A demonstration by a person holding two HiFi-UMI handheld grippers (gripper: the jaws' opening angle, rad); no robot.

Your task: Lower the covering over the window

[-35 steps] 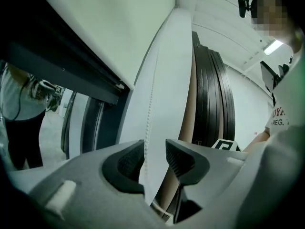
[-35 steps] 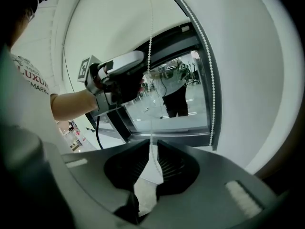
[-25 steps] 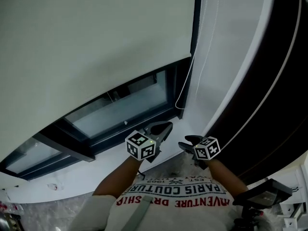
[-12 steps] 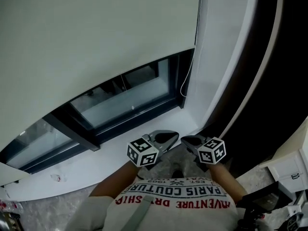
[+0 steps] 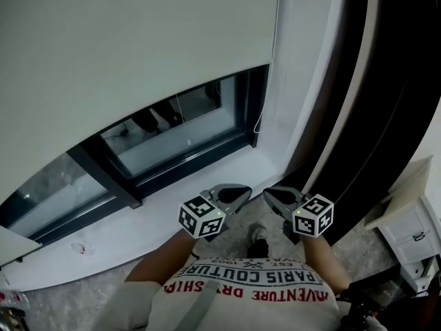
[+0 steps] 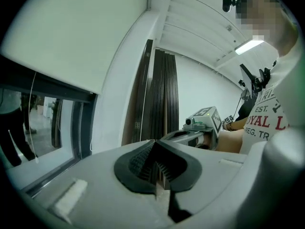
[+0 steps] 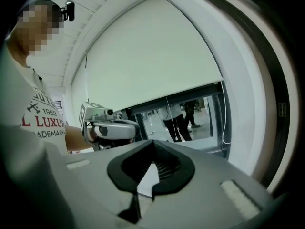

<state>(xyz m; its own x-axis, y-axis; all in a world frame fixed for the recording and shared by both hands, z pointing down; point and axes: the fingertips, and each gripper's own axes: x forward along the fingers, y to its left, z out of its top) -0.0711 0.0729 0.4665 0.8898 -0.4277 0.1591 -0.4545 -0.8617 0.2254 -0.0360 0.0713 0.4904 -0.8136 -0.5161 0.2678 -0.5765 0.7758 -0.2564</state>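
roller blind [image 5: 138, 40] fills the head view from 9 o'clock round through 12 to about 1 o'clock. its lower edge hangs partway down the window [image 5: 172, 140], so a strip of glass shows beneath it, above the white sill [image 5: 131, 226]. the thin cord [image 5: 258, 124] hangs at the blind's right edge, toward 1 o'clock, its loop ending near the corner of the frame, well apart from both tools.

compared with a second ago, both tools sit lower in the head view, near 6 o'clock in front of the person's shirt, and stand farther from each other. the cord loop is now farther from them. a white cabinet [image 5: 413, 219] has come into view at 4 o'clock, and a shoe [image 5: 259, 242] shows on the floor between the tools.

left gripper [image 5: 242, 193], at about 6 o'clock, has its jaws pressed together with nothing between them and touches nothing. right gripper [image 5: 271, 196], just beside it toward 5 o'clock, was spread wide a second ago. its jaws now meet at the tips, also empty, and the sill shows through the small gap behind the pads.
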